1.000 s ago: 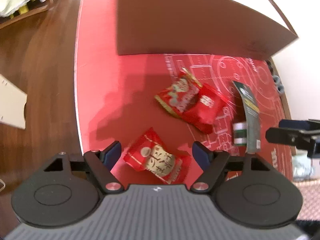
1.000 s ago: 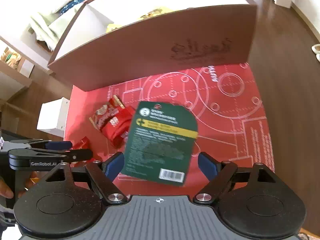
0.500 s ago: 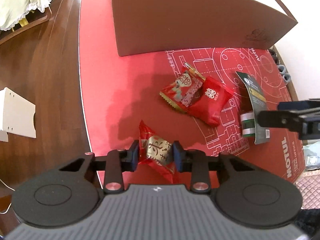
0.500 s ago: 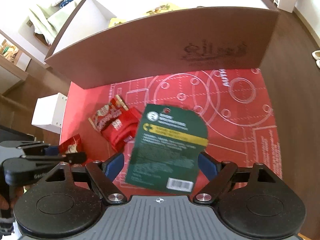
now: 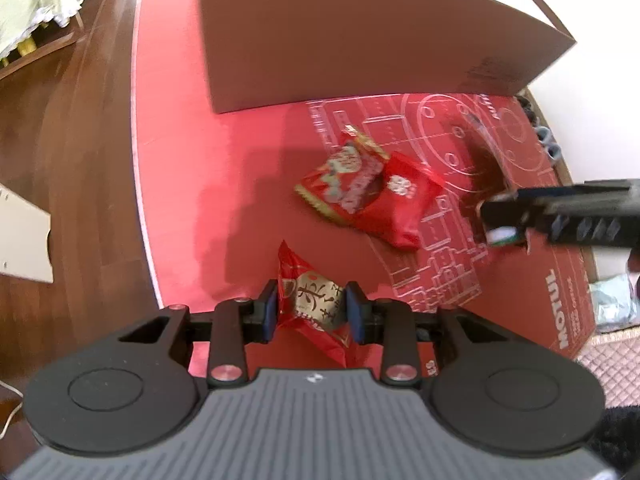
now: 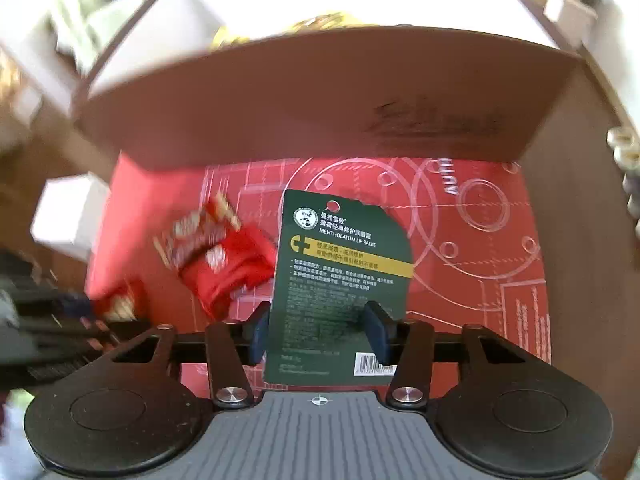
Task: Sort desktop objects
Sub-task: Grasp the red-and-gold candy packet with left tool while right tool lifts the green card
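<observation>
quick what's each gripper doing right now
Left gripper: closed on the red foil snack packet.
Right gripper: closed on the dark green lip salve card.

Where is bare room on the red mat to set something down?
The red mat is bare along its left edge, from the cardboard box to the left gripper. The printed circles are bare too. The middle is crowded by two red snack packets.

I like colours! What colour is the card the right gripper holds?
The lip salve card is dark green with a yellow stripe, clearest in the right wrist view.
</observation>
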`<state>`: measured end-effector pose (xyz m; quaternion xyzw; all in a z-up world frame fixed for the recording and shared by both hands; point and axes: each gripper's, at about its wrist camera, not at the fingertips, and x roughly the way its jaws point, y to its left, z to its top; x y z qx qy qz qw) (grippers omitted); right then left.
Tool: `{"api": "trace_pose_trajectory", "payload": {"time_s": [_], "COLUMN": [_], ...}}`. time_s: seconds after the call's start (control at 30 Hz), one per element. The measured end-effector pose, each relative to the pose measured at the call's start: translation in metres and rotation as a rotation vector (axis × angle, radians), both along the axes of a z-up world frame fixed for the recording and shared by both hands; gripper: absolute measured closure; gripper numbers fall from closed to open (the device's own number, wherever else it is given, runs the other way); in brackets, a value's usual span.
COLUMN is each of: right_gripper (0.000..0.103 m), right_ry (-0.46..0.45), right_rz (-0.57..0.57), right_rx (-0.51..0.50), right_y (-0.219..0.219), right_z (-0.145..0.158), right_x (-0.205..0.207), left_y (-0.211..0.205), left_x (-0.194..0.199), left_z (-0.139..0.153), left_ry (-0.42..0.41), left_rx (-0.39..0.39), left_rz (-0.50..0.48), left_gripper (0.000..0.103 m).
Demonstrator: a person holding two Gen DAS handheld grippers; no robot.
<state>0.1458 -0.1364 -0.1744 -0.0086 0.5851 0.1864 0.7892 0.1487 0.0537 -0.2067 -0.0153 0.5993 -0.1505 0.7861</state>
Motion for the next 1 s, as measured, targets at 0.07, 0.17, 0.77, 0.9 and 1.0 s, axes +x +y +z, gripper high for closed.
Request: {"api": "trace_pose_trajectory", "payload": {"time_s": [0.07, 0.17, 0.77, 0.9, 1.0], "right_gripper": [0.063, 0.069, 0.078, 0.078, 0.078], "right_ry": [0.041, 0.102, 0.225, 0.221, 0.211], "right_rz": [-0.080, -0.195, -0.436, -0.436, -0.434], "right_rx": [0.095, 0.227, 0.556, 0.600, 0.626], "right_y": [-0.023, -0.054, -0.126, -0.128, -0.129], "right_z": [0.007, 0.016, 0.014, 0.020, 0.028], "right_x": [0.005, 0.012, 0.018, 0.017, 0.017], "left_y": [-0.005, -0.012, -0.014, -0.015, -0.017], "left_x": [-0.001, -0.002, 0.000, 0.000, 0.001], "left_z": [0.003, 0.007, 0.019, 0.029, 0.040], "left_ry": [-0.015, -0.030, -0.051, -0.068, -0.086], "left_rx": [-0.009, -0.025, -0.060, -0.080, -0.090], "left_rz": [-0.030, -0.061, -0.090, -0.102, -0.116], "left_gripper": [0.074, 0.074, 0.075, 0.075, 0.075]}}
